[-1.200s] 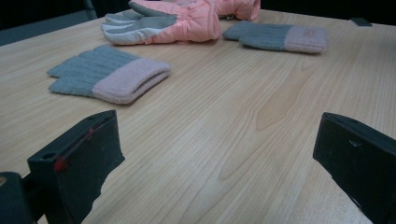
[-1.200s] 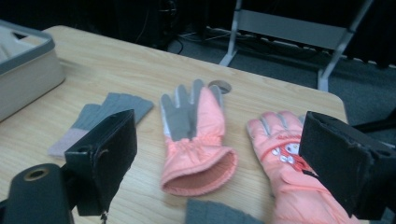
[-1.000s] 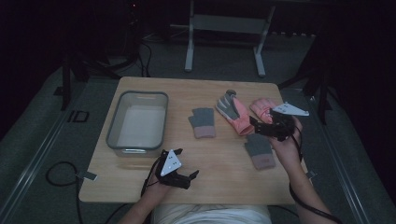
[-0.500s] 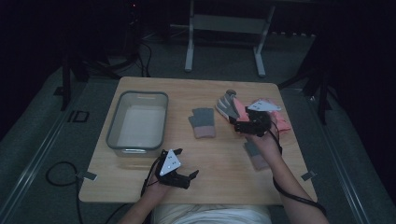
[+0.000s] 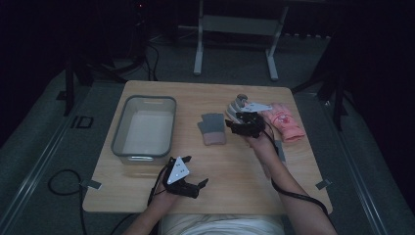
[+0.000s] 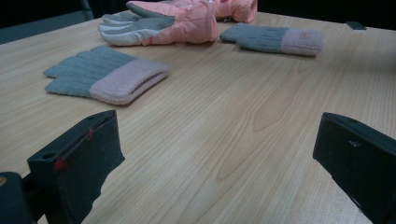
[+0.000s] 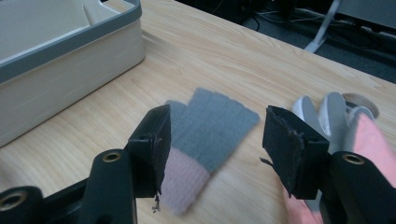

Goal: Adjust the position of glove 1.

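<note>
The right gripper (image 7: 212, 140) was aimed at the grey-and-pink knit glove (image 7: 205, 140), its fingers half-narrowed with nothing gripped, having just been closing. The left gripper (image 5: 195, 185) was parked on the surface (image 5: 235, 176), fingers wide and empty, out of the way.

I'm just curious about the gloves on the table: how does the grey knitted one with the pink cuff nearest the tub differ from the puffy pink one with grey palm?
The grey knitted glove with a pink cuff is thin, woolly and lies flat; the padded pink glove with a grey palm is thick and quilted. The knitted one is mostly grey, the padded one mostly pink. Both rest on the wooden table, unheld.
</note>
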Tool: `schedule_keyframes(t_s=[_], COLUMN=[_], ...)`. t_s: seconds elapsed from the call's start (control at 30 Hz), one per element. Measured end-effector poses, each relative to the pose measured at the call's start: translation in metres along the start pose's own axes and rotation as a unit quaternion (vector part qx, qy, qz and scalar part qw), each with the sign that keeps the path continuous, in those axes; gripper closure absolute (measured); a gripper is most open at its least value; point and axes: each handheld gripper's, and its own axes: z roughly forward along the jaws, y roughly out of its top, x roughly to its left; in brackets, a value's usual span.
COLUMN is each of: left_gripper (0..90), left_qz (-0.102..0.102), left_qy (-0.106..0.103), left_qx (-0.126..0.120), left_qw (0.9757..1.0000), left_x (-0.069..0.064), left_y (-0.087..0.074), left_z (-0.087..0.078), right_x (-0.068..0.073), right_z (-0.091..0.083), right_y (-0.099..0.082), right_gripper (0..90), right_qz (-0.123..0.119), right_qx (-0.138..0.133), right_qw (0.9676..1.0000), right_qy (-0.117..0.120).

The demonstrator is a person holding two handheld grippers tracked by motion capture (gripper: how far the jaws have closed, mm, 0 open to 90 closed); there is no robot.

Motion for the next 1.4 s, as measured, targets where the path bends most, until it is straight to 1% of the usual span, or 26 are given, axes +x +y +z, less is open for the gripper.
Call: schedule_keyframes(t_s=[0.1,0.2,0.33,0.4,0.53,0.6,0.77,0.83,1.0,1.07,1.1,1.17,1.23,1.3,1.37,1.4], left_gripper=[0.7,0.7,0.7,0.7,0.7,0.7,0.7,0.7,0.7,0.7,0.7,0.7,0.7,0.7,0.7,0.7], left_qz=[-0.001,-0.001,0.0,-0.001,-0.001,-0.002,-0.004,-0.005,-0.006,-0.006,-0.007,-0.009,-0.011,-0.01,-0.009,-0.009], left_qy=[0.0,0.0,-0.001,-0.001,-0.002,-0.003,-0.002,-0.002,-0.003,-0.004,-0.004,-0.006,-0.006,-0.005,-0.004,-0.004], left_qx=[0.0,-0.001,-0.002,-0.002,-0.003,-0.003,-0.005,-0.005,-0.006,-0.007,-0.007,-0.007,-0.008,-0.008,-0.008,-0.008], left_qw=[1.0,1.0,1.0,1.0,1.0,1.0,1.0,1.0,1.0,0.9999,0.9999,0.9999,0.9999,0.9999,0.9999,0.9999], left_x=[0.0,0.0,0.0,0.0,0.001,0.001,0.001,0.001,0.001,0.002,0.002,0.002,0.003,0.002,0.002,0.002], left_y=[0.0,0.0,0.0,0.0,0.0,0.0,-0.001,-0.001,-0.001,-0.001,-0.001,-0.001,-0.001,-0.001,-0.001,-0.001], left_z=[0.0,0.0,0.0,0.0,-0.001,-0.001,-0.001,-0.001,-0.001,-0.001,-0.001,-0.002,-0.002,-0.002,-0.002,-0.002], right_x=[0.002,0.004,0.006,0.007,0.006,0.006,0.007,0.007,0.007,0.007,0.007,0.005,0.008,0.01,0.012,0.012], right_z=[0.01,0.023,0.039,0.046,0.065,0.074,0.093,0.1,0.113,0.118,0.121,0.123,0.124,0.124,0.125,0.125], right_y=[0.004,0.006,0.005,0.004,-0.001,-0.004,-0.01,-0.011,-0.015,-0.017,-0.019,-0.021,-0.021,-0.02,-0.02,-0.021], right_gripper=[46.8,52.5,56.4,59.1,59.6,60.7,60.6,60.4,59.4,58.4,58.5,59.6,62.9,69.3,75.9,78.1], right_qz=[-0.006,-0.012,-0.008,-0.006,-0.004,-0.002,-0.004,-0.001,0.002,0.001,0.001,0.003,-0.007,-0.014,-0.028,-0.027], right_qx=[0.004,0.016,0.033,0.038,0.056,0.061,0.078,0.084,0.096,0.102,0.11,0.11,0.113,0.118,0.117,0.116], right_qw=[1.0,0.9998,0.9991,0.999,0.998,0.9978,0.9968,0.9963,0.9952,0.9947,0.9939,0.9939,0.9935,0.9929,0.9928,0.9929], right_qy=[0.003,0.005,0.023,0.025,0.031,0.026,0.019,0.019,0.015,0.008,0.003,0.006,0.004,0.001,-0.008,-0.007])
